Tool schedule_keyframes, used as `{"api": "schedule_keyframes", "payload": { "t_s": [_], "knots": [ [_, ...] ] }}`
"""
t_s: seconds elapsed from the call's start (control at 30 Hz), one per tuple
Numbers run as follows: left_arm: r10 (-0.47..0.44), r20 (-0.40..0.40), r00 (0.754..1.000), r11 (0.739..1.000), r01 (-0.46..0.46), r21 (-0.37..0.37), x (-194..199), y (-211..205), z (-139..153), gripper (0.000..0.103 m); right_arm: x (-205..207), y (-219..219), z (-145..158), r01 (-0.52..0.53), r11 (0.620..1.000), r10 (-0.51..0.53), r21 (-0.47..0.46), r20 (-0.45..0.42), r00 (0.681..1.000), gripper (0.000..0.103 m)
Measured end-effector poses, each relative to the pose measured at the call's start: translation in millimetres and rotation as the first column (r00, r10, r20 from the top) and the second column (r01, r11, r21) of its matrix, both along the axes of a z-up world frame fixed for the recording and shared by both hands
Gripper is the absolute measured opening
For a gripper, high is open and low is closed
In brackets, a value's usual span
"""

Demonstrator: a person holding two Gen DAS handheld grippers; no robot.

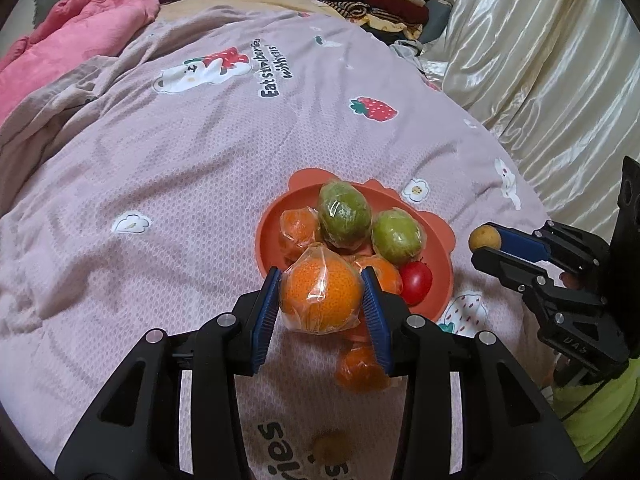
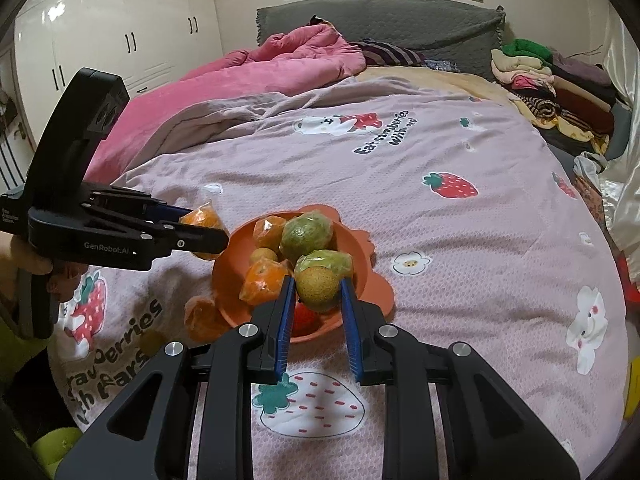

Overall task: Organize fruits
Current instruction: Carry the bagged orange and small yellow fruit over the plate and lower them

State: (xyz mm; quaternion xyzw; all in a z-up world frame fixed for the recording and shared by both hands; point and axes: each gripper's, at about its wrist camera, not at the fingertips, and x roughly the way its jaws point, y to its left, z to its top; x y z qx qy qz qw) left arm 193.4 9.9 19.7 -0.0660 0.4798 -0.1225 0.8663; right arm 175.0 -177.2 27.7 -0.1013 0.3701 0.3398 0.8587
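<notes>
My left gripper (image 1: 320,278) is shut on a plastic-wrapped orange (image 1: 320,296), held just above the near rim of the orange bowl (image 1: 270,216). The bowl holds two wrapped green fruits (image 1: 345,216), smaller wrapped oranges (image 1: 298,232) and a red tomato (image 1: 416,282). My right gripper (image 2: 318,284) is shut on a small brown-yellow round fruit (image 2: 318,288) over the bowl's (image 2: 360,280) near right side. In the right wrist view the left gripper (image 2: 206,226) comes in from the left with its orange (image 2: 202,220). One wrapped orange (image 2: 202,318) lies on the bedspread beside the bowl.
The bowl sits on a pink strawberry-print bedspread (image 1: 180,160). Another small brown fruit (image 1: 332,450) lies on it near me. A pink duvet (image 2: 280,64) is heaped at the far left, folded clothes (image 2: 552,80) are stacked far right, and a shiny curtain (image 1: 540,60) hangs along the right.
</notes>
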Motion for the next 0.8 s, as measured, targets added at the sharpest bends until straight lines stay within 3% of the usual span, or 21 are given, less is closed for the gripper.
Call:
{"api": "schedule_keyframes", "payload": {
  "t_s": [0.8],
  "knots": [
    [0.011, -0.006, 1.0, 1.0, -0.011, -0.008, 9, -2, -18, 0.032, 7, 4, -9, 0.007, 1.0, -0.007, -0.02, -0.006, 1.0, 0.022]
  ]
}}
